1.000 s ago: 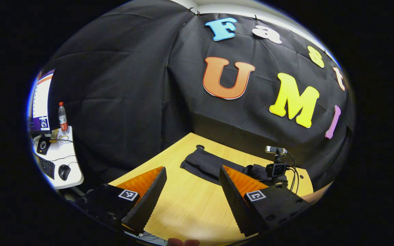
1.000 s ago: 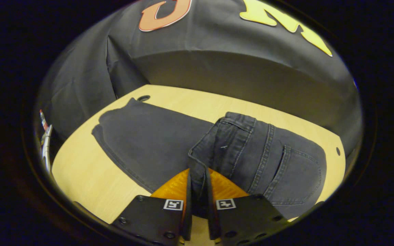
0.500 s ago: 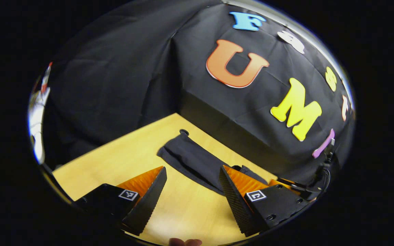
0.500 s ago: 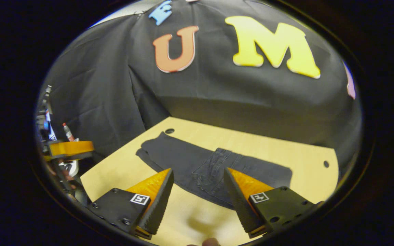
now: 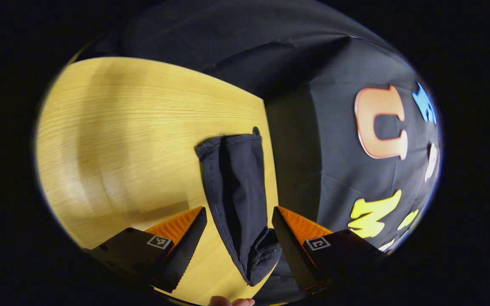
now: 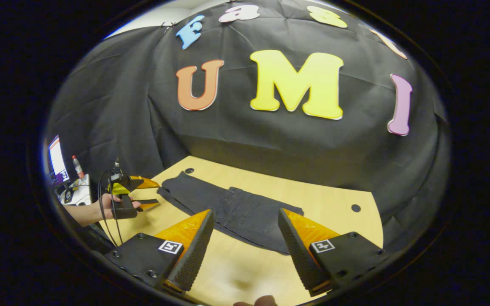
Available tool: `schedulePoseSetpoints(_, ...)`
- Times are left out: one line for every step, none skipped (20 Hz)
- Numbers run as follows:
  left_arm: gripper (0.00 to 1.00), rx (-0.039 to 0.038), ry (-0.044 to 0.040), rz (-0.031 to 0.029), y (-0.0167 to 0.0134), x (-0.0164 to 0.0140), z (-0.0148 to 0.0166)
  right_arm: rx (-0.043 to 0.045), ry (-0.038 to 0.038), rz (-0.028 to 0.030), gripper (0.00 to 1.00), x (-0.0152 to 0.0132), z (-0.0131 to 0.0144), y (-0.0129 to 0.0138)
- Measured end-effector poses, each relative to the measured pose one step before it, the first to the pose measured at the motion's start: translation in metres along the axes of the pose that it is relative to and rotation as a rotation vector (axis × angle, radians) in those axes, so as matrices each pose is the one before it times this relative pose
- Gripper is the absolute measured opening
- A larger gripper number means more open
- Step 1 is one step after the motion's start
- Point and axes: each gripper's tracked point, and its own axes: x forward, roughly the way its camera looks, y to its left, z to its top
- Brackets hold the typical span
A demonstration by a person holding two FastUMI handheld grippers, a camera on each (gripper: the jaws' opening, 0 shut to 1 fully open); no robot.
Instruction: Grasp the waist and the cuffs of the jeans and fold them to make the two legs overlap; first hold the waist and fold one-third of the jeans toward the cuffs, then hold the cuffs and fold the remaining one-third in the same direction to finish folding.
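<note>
Your left gripper (image 5: 238, 221), jaws wide & empty, sat nearest the cuffs (image 5: 230, 142): jeans (image 6: 232, 208) lay on table (image 6: 321, 197), long axis straight ahead btwn its fingers; right gripper (image 6: 246, 223) also open, empty.

This is a recording booth set up inside an office or lab, not a home. A black cloth wall (image 6: 270, 140) hangs in creased folds behind and beside a pale wooden desk (image 6: 334, 199), closing it in like a small stage. The desk has round cable holes near its far corners, as office desks do. Past the left edge of the cloth, in the right gripper view, a second, white desk (image 6: 81, 196) stands with a lit computer monitor (image 6: 56, 158) and a clear plastic bottle with a red cap (image 6: 77, 167). At the desk's left edge a person's hand (image 6: 109, 206) holds a handheld gripper with trailing black cables (image 6: 143, 195).
</note>
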Motion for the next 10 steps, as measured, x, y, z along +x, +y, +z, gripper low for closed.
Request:
schedulePoseSetpoints(0.99,-0.0202,-0.00725,0.00856,0.00475,0.00749,0.00685,0.01492,0.00244,-0.01464,0.94,-0.0039,-0.00182,-0.00636)
schedulePoseSetpoints(0.99,-0.01036,-0.00379,-0.0039,0.0023,0.00599,0.00647,0.01652,0.00236,-0.01477,0.94,-0.00262,0.00008,-0.00529)
schedulePoseSetpoints(0.99,-0.01411,-0.00219,-0.01965,-0.00493,0.00187,0.00569,0.01419,0.00295,-0.01305,0.91,-0.00189,-0.00068,-0.00609)
schedulePoseSetpoints(0.99,-0.00444,-0.00523,-0.0121,-0.00326,0.00188,0.00273,0.00765,0.00155,-0.01637,0.94,-0.00099,0.00002,-0.00666)
schedulePoseSetpoints(0.99,0.0036,-0.00296,-0.00796,-0.00081,0.00844,0.00263,0.00762,0.00231,-0.01411,0.94,-0.00428,-0.0024,-0.00913)
schedulePoseSetpoints(0.98,-0.00419,0.00309,-0.00709,-0.00297,0.00695,0.00165,0.00551,0.00082,-0.00998,0.94,-0.00253,0.00036,-0.00498)
schedulePoseSetpoints(1.0,-0.01565,-0.00341,-0.00811,-0.00319,0.00839,0.00283,0.00626,0.00084,-0.00859,0.94,0.00047,0.0005,-0.00318)
schedulePoseSetpoints(0.98,-0.00837,-0.00016,-0.01488,-0.00468,0.00244,0.00023,0.0045,0.00026,-0.00496,0.94,0.00066,0.00096,-0.00242)
schedulePoseSetpoints(0.98,0.00239,0.00375,-0.01112,-0.00537,0.00994,-0.00095,0.00134,0.00363,-0.00657,0.94,0.00157,-0.00111,-0.00254)
schedulePoseSetpoints(0.98,0.01084,0.00388,-0.00825,-0.00133,0.00638,-0.00153,0.00373,0.00675,-0.00651,0.94,0.00026,-0.00284,-0.00307)
